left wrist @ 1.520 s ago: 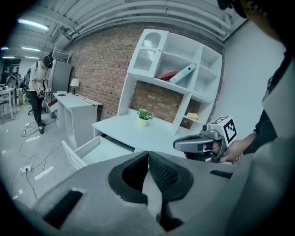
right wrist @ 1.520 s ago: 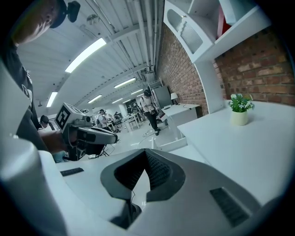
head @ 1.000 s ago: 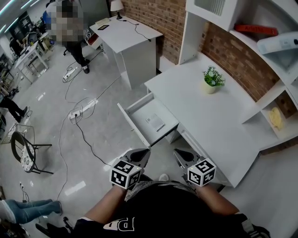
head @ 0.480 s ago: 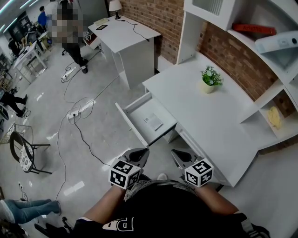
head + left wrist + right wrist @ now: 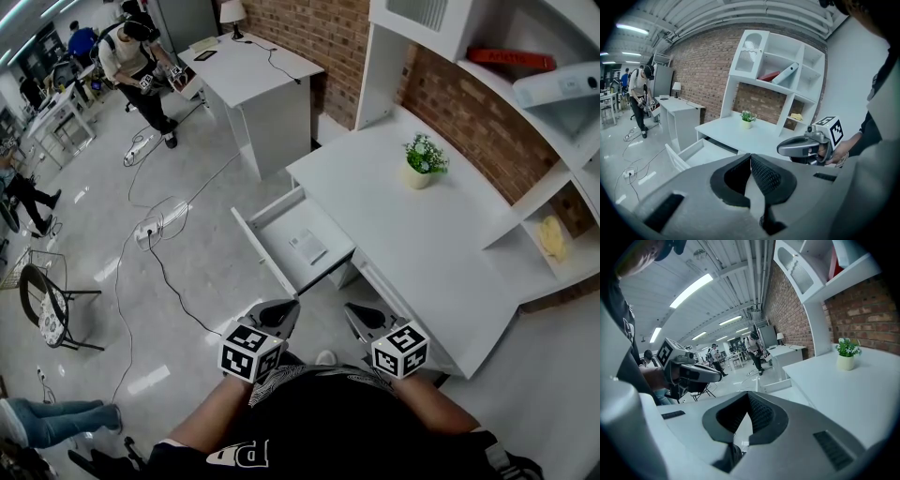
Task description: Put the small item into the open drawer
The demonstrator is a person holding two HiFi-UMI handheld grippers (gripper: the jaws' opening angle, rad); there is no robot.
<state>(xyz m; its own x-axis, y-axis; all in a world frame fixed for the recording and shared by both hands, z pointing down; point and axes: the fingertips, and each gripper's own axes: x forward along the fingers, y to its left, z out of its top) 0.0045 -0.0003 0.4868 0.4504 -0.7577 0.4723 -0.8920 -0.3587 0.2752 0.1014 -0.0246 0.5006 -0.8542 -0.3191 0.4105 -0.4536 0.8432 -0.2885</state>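
Note:
The white desk [image 5: 412, 234] has its left drawer [image 5: 272, 220] pulled out, with a printed sheet [image 5: 309, 246] lying flat inside. A small potted plant [image 5: 422, 161] stands on the desk top near the brick wall. Both grippers hover low, close to my body, in front of the desk's near corner. My left gripper [image 5: 280, 312] is shut with nothing between its pads. My right gripper [image 5: 360, 316] is also shut and empty. In the left gripper view the jaws meet at the tips [image 5: 750, 157], with the drawer [image 5: 701, 152] and plant [image 5: 747, 117] beyond. The right gripper view shows the closed tips [image 5: 749, 397] and the plant [image 5: 846, 355].
Wall shelves hold a red book [image 5: 514, 58] and a yellow item [image 5: 553, 236] in a lower cubby. A second white desk [image 5: 248, 70] stands further back. Cables and a power strip [image 5: 155, 225] lie on the floor, a chair [image 5: 47, 305] stands at left, and people are in the background.
The head view has shifted slightly. Both grippers stay shut and nearly still in front of my body. A person in the background has moved.

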